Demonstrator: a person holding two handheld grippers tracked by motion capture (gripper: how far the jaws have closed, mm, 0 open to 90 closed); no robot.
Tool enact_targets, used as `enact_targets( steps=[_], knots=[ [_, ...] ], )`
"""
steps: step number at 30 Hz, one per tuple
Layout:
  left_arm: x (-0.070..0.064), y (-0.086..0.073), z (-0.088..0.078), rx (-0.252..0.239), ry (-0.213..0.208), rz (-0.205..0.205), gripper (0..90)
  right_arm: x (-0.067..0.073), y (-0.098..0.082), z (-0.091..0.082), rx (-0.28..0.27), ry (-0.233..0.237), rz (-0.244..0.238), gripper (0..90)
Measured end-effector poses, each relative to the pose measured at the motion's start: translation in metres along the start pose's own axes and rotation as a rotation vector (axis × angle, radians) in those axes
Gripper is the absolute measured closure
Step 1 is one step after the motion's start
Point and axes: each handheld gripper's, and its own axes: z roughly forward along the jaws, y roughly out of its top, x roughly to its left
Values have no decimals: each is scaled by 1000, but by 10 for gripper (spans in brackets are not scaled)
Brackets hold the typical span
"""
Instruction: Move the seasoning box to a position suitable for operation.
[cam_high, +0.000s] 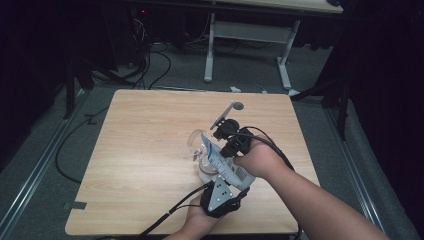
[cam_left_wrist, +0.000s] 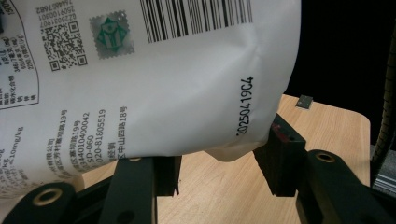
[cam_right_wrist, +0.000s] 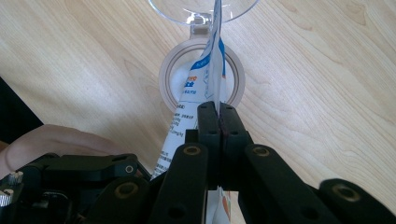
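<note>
A white printed pouch (cam_high: 226, 167) is held above the worktop (cam_high: 140, 165), nearer the near edge than the far one and a little right of the middle. In the high view its long axis is seen to run slantwise: the lower, bulkier end lies toward the near edge, by the left gripper (cam_high: 220, 196), and the narrow upper end points toward the far-left, over a clear jar (cam_high: 202, 167) with a hinged lid (cam_high: 196, 142) swung open. The pouch is tilted, neither upright nor flat.

In the right gripper view the pouch (cam_right_wrist: 205, 79) is seen edge-on, its thin top edge directed into the round mouth of the jar (cam_right_wrist: 201, 77), with the open lid (cam_right_wrist: 201, 9) lying beyond toward the far side. The right gripper (cam_right_wrist: 218, 114) is clamped tight on that thin edge, the jaws pressed together with the pouch film between them.

In the left gripper view the rounded bottom of the pouch (cam_left_wrist: 154, 84), printed with a barcode and a date code, is seen to sit between the jaws of the left gripper (cam_left_wrist: 219, 165). The jaws are held at a middling spread; the right one is pressed into the pouch's corner, while the left one is tucked under its lower edge, so the pouch is gripped across its bulk.
</note>
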Motion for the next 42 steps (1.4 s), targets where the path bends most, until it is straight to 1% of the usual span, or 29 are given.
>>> enact_targets(
  steps=[18,27,29,31,34,35,42],
  knots=[
    [0,1,-1,-1,0,3,554,0,0,0,3,4,7,900],
    [0,2,0,-6,1,1,554,0,1,0,1,3,-4,900],
    [0,2,0,-7,1,1,554,1,1,0,5,4,10,900],
    [0,1,0,-7,0,2,555,0,1,0,-1,5,-4,900],
    [0,2,-1,-8,0,2,555,1,1,0,3,7,14,900],
    [0,2,-1,-9,0,1,555,0,1,0,0,5,-3,900],
    [1,3,-1,-14,1,1,555,1,2,-1,-3,6,-2,900]
  ],
)
